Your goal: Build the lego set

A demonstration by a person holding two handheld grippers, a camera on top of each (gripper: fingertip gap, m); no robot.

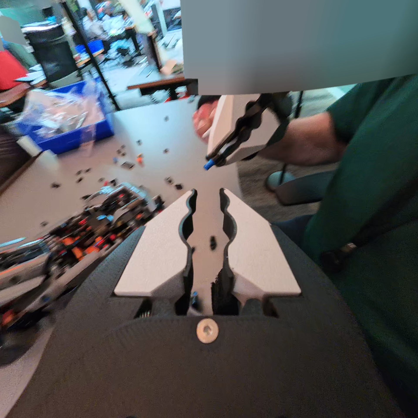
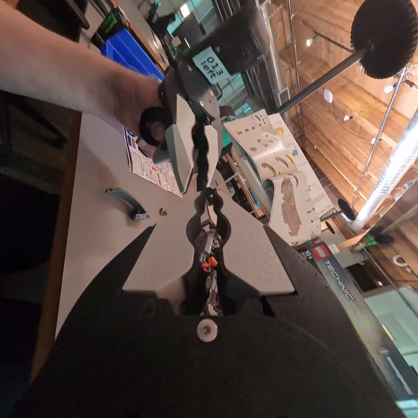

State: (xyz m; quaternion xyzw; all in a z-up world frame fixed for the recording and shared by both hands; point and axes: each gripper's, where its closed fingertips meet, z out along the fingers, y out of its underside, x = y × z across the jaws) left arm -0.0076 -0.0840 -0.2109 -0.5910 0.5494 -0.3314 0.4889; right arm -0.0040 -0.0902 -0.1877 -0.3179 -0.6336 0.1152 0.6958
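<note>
My left gripper (image 1: 208, 192) is open and empty, held over the white table (image 1: 147, 126). The partly built black, grey and orange lego model (image 1: 95, 226) lies to its left. My right gripper (image 1: 211, 160) is ahead of it, tilted down, shut on a small blue pin (image 1: 208, 164) that sticks out of its tips. In the right wrist view my right gripper (image 2: 208, 199) is shut, with a bit of the blue pin (image 2: 210, 192) at its tips. The left gripper (image 2: 200, 181) points at it, tips almost touching. The model (image 2: 209, 248) shows through the finger gap.
Several small dark pieces (image 1: 126, 165) lie scattered on the table, one (image 1: 212, 243) under the left fingers. A blue bin (image 1: 67, 135) stands far left. An open instruction booklet (image 2: 282, 181), a sticker sheet (image 2: 149, 167), a curved grey part (image 2: 126, 201) and the set's box (image 2: 334, 271) lie around. The tips of both grippers are at nearly the same place.
</note>
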